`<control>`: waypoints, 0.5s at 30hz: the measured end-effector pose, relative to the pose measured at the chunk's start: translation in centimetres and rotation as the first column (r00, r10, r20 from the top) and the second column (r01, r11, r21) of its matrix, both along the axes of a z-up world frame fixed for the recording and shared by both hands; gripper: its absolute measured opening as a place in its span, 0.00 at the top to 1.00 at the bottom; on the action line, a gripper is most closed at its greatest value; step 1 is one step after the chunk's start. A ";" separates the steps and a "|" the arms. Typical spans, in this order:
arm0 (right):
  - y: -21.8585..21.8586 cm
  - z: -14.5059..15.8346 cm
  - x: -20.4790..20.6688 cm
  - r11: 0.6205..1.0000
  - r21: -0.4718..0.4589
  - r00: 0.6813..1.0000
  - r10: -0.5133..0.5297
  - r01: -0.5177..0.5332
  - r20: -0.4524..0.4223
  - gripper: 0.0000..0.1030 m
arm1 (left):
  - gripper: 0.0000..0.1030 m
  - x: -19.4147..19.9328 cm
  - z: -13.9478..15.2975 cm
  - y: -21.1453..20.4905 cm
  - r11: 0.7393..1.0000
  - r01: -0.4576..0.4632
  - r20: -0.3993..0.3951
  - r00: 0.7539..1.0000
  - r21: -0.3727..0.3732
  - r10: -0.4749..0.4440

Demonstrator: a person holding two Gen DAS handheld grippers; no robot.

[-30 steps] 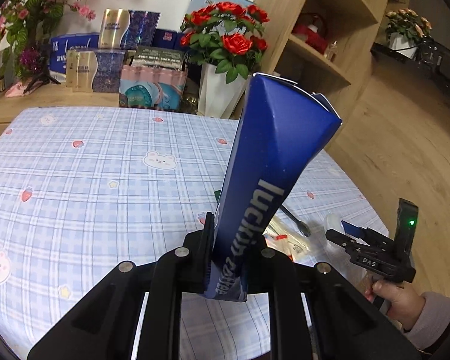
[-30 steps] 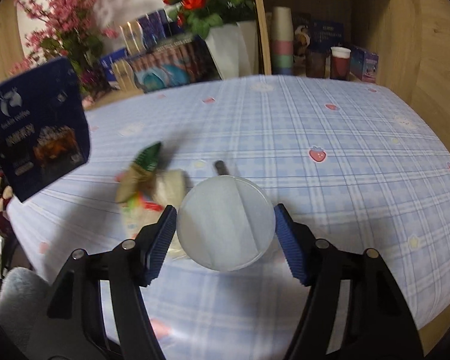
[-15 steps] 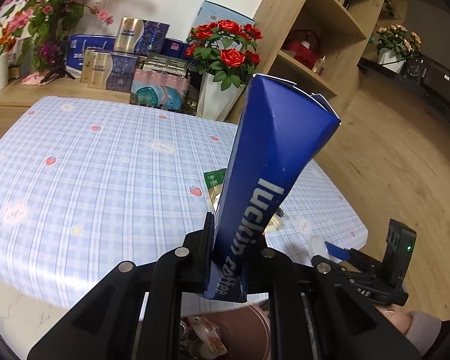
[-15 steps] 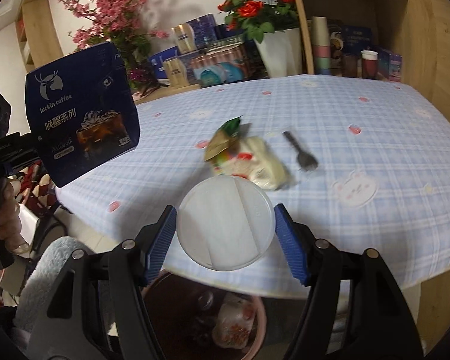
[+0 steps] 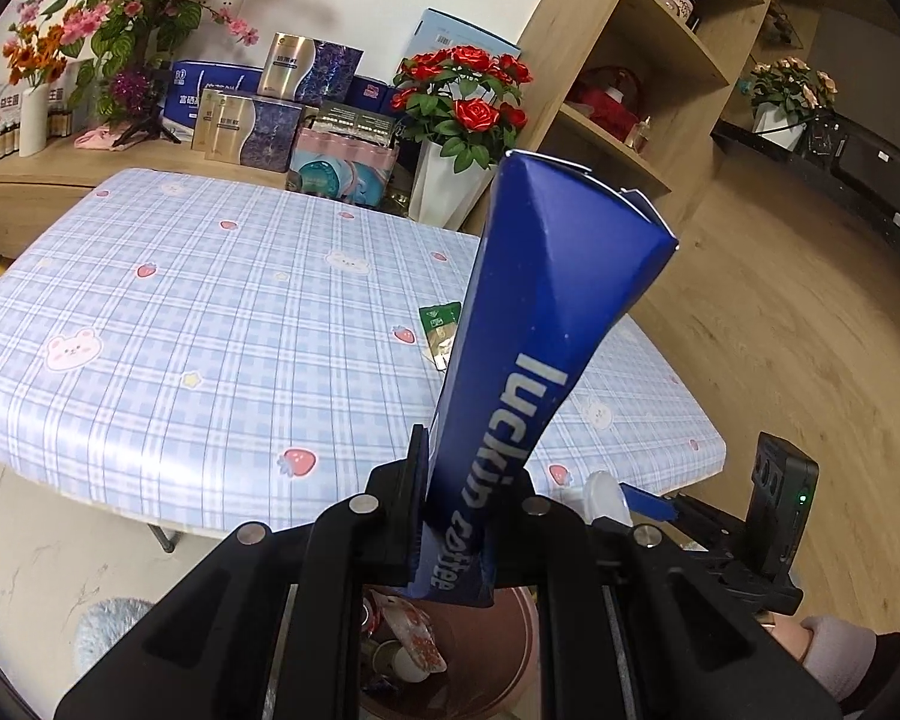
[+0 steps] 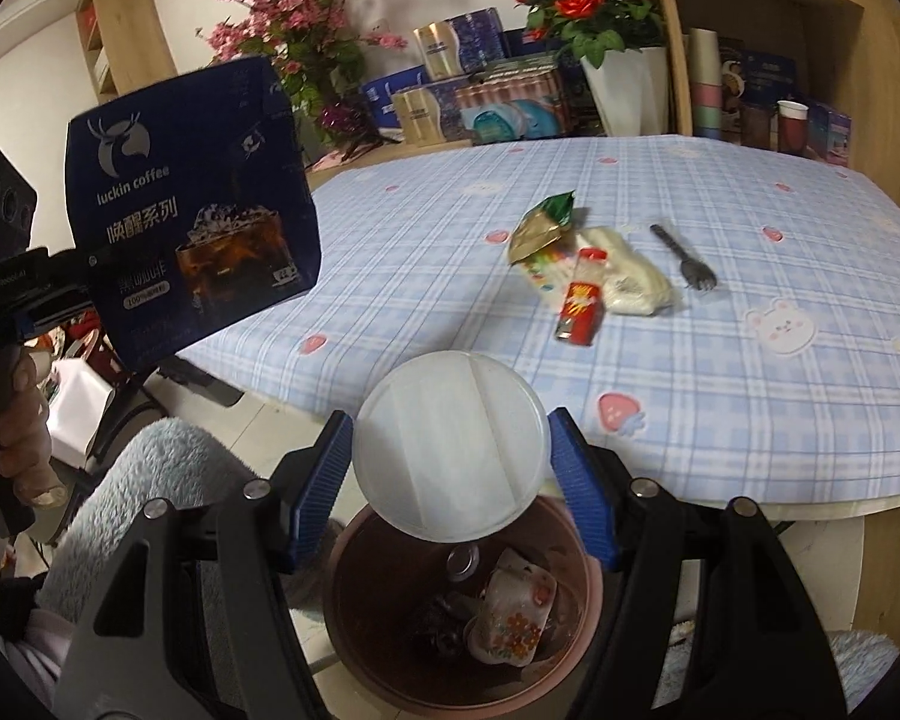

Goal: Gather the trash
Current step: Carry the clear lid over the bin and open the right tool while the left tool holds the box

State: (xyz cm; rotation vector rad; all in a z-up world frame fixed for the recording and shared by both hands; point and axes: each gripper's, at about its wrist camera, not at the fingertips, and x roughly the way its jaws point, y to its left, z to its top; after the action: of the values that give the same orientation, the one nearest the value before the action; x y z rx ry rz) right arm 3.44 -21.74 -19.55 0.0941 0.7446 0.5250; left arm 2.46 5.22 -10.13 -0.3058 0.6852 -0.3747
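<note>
1. Left gripper (image 5: 450,516): fingers narrow, clamped on the lower end of a dark blue flattened cardboard coffee box (image 5: 546,324) with white "luckin coffee" lettering; box rising upright and fanning wider toward its top.
2. Same box seen from the right wrist camera (image 6: 192,210), held off the near left edge of the table, clear of the tablecloth, with a hand (image 6: 12,414) gripping the handle below.
3. Right gripper (image 6: 453,450): blue-padded fingers spread fairly wide and pressed against opposite edges of a round white translucent plastic lid (image 6: 450,444), carried flat-face toward the camera.
4. Below both grippers: a round brown-pink waste bin (image 6: 354,648) on the floor beside the table, with a floral paper cup (image 6: 510,618) and other scraps inside; lid directly above the bin's far rim.
5. On the blue-and-white checked tablecloth (image 6: 750,420) with strawberry and bear prints, near the middle: a green and gold foil wrapper (image 6: 540,228), a red snack packet (image 6: 582,300), a crumpled whitish plastic bag (image 6: 630,282), all touching in one small heap.
6. Just beside the heap, apart: a black plastic fork (image 6: 684,258) lying flat.
7. Behind the table: a white vase of red roses (image 6: 624,90), stacked boxes, wooden shelves.
</note>
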 end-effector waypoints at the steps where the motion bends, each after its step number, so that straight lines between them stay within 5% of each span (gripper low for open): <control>1: 0.2 0.0 -0.1 1.000 -0.002 1.000 0.005 -0.005 0.000 0.34 | 0.86 -0.2 -0.1 0.0 1.000 0.001 0.000 1.000 0.000 -0.001; 7: 0.2 0.4 -0.4 1.000 -0.004 1.000 -0.002 0.002 0.029 0.24 | 0.86 -1.0 -0.7 -0.5 1.000 0.022 -0.007 1.000 -0.011 -0.022; 15: -1.9 1.3 -0.5 0.989 -0.004 0.984 -0.143 0.145 0.110 0.05 | 0.86 -1.2 -1.5 -1.8 0.998 0.063 -0.008 0.998 -0.013 -0.063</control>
State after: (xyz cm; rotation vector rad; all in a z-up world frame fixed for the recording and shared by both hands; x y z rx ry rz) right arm 2.92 -23.65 -18.26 0.1061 0.6282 0.3846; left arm 1.24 3.46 -11.65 -0.2984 0.7022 -0.4380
